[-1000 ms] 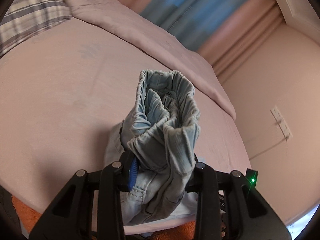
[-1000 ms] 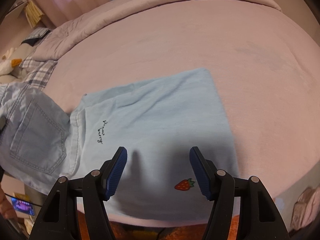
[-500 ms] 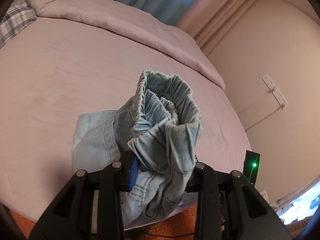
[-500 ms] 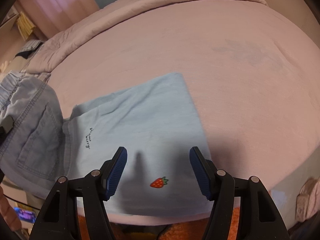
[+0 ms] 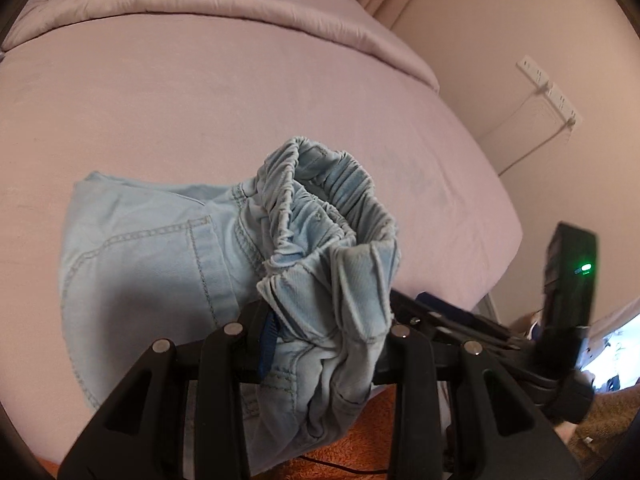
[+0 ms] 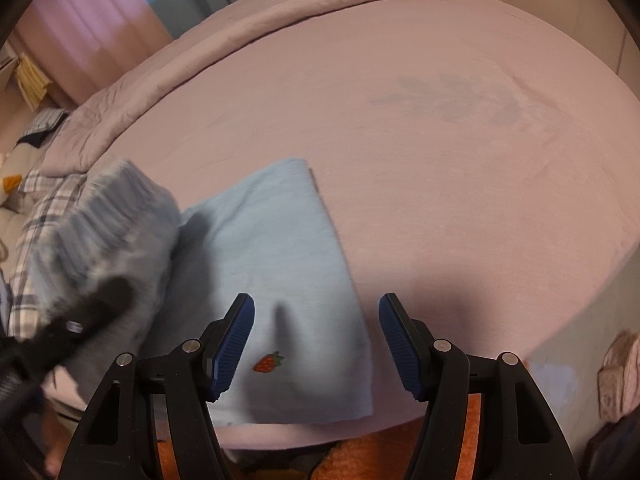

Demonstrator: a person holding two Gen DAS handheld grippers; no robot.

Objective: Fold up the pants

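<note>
Left fingers [image 5: 328,332] clamped on bunched elastic waistband of pale denim pants [image 5: 152,248], right fingers [image 6: 316,344] spread, empty, above strawberry-marked leg

Between the fingers of the left gripper [image 5: 328,332] there is no room: the bunched waistband of the pants [image 5: 320,240] fills the gap and blocks the way straight ahead. To its left the pants lie flat on the bed [image 5: 200,100], and beyond them the sheet is bare. The right gripper [image 6: 316,344] has an empty gap. Ahead of it lies the flat pant leg [image 6: 280,248]; further ahead and right, open sheet up to the folded blanket [image 6: 280,12].
</note>
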